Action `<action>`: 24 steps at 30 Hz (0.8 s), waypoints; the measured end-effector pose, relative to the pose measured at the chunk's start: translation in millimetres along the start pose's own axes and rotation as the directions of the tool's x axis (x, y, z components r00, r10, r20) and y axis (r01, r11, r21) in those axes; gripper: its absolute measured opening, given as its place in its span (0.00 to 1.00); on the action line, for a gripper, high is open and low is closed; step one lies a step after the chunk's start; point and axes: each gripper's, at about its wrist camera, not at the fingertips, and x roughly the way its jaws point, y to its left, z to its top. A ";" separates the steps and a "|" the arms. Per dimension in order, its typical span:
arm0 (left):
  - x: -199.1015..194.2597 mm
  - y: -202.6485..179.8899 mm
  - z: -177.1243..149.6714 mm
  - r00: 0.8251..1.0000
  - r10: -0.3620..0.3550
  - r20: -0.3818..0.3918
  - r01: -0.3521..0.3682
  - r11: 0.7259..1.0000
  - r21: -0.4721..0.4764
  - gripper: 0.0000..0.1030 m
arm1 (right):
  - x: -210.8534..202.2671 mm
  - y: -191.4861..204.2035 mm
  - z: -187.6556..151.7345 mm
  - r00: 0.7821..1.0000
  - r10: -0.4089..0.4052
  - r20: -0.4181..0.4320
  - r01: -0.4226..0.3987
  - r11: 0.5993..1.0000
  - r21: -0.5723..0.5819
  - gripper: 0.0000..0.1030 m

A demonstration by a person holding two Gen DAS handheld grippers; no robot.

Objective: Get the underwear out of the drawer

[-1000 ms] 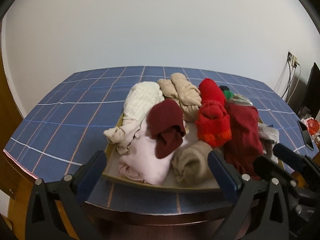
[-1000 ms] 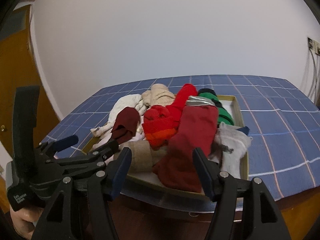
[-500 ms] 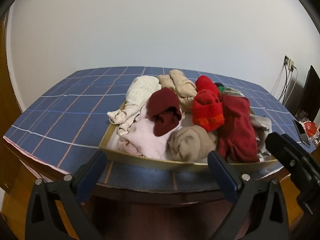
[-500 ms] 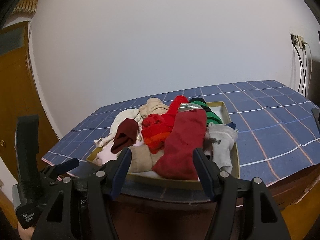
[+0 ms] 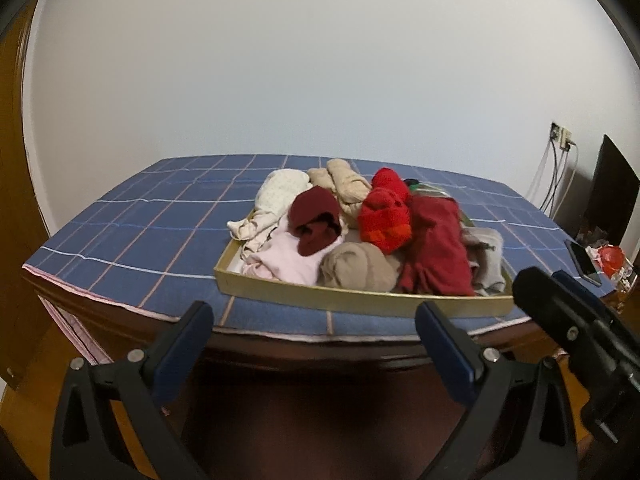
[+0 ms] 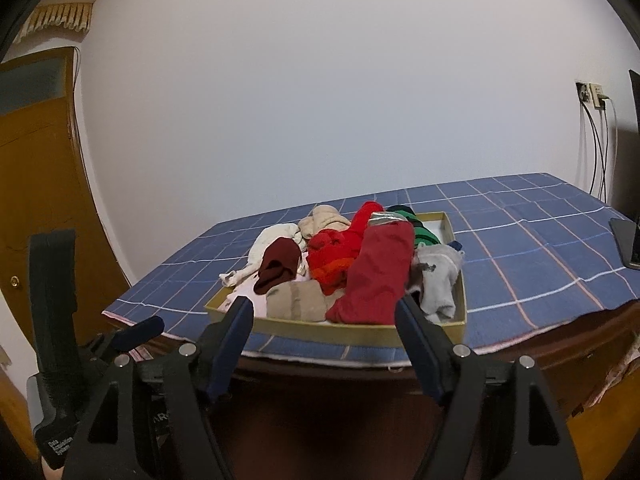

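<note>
Pulling back from the drawer (image 5: 360, 300), both grippers now hang well short of the table edge, lower than a second ago, so nothing is taken yet. Left gripper (image 5: 314, 332) and right gripper (image 6: 324, 320) are spread wide, empty. Underwear (image 6: 376, 276) lies heaped inside the drawer.

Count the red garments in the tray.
3, maybe more hidden: a maroon piece left of centre, a bright red knit in the middle, and a dark red garment to its right.
</note>
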 end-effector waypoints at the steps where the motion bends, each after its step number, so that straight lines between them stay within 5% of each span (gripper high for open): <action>1: -4.1 -1.5 -1.1 1.000 0.004 0.007 -0.005 1.000 0.008 0.99 | -4.1 0.5 -1.9 1.000 -0.002 0.004 0.002 1.000 -0.002 0.73; 24: -75.6 -7.9 -41.6 0.997 0.029 0.078 -0.034 0.997 0.063 1.00 | -96.5 -2.6 -33.9 0.993 -0.033 0.113 0.027 0.998 0.052 0.77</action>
